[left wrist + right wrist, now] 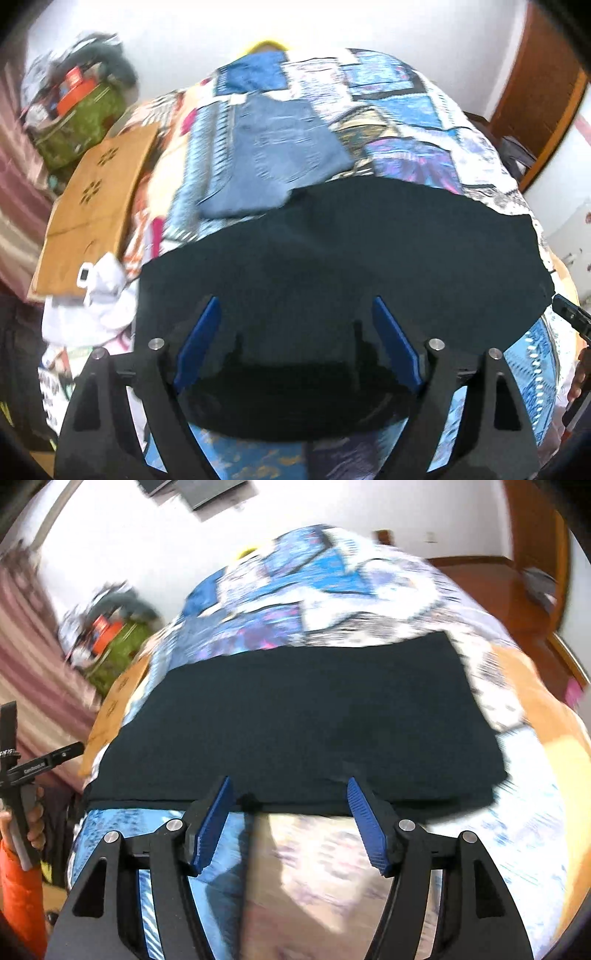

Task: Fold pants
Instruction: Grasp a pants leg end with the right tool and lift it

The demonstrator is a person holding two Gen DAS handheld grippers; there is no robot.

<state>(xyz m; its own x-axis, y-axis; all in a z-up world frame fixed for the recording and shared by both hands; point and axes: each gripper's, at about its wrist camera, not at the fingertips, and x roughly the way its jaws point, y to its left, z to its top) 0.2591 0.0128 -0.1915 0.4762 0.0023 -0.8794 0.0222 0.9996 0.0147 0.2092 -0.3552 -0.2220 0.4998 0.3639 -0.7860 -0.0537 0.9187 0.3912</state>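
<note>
Black folded pants (295,720) lay mid-frame on patchwork bedspread (332,590), folded jeans (273,155) above, white walls (184,37), left gripper (299,314) and right gripper (290,786) both spread wide, holding nothing.

Both views look forward and down along blue fingers, close over the bed (424,122). Left wrist view sits above the black pants (332,251); right wrist view sits just short of their near edge (295,716). Shared: pants, patterned bedcover, green bag (81,129) by the wall.
</note>
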